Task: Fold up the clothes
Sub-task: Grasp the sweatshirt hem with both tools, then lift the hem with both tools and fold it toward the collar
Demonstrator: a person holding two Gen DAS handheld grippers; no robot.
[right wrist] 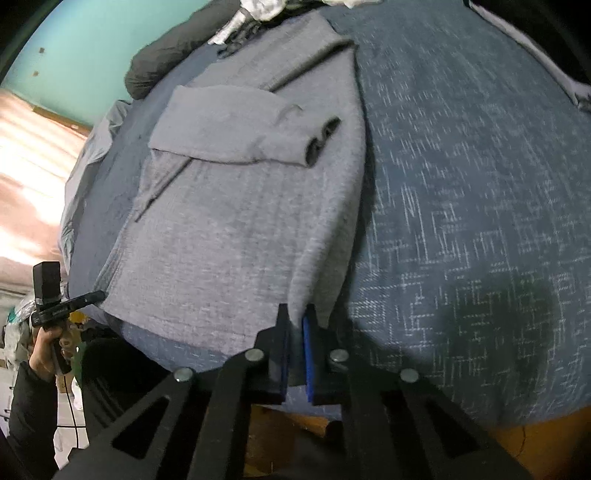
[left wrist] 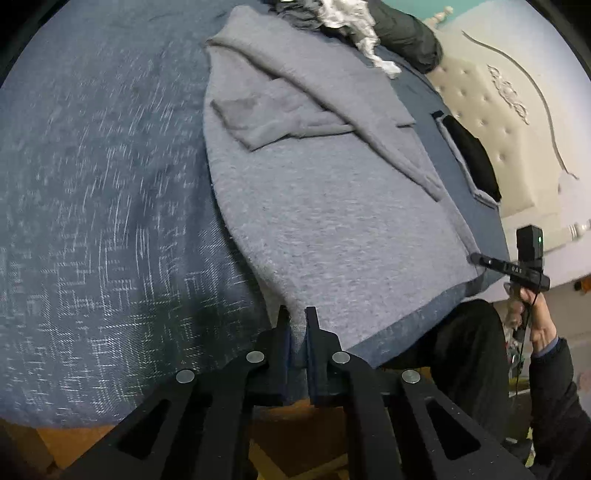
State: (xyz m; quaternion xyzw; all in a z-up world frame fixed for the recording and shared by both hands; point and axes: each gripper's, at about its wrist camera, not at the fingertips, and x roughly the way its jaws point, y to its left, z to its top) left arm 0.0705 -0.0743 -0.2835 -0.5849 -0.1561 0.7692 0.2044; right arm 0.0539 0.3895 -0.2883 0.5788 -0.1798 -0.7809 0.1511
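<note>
The grey woolly knit garment (left wrist: 332, 206), sleeves folded across its body, lies flat on the blue white-flecked woven bedspread (left wrist: 103, 221), hem toward the near bed edge. The left gripper (left wrist: 297, 317) stands nearly closed, pinching one hem corner at 6 o'clock in its view; the right gripper (right wrist: 295, 314) is likewise nearly closed on the other hem corner at 6 o'clock in its own. Risk: thick knit in a shallow corner pinch could slip out if lifted fast, and uneven lift would skew the fold and drag the folded sleeve (right wrist: 236, 129) off the body. A pile of dark and white clothes (left wrist: 351, 26) sits at 12 o'clock, touching the collar end; carrying the hem too far could snag it. Open bedspread spans 9 o'clock in the left view; the bed edge runs close at 6 o'clock.
</note>
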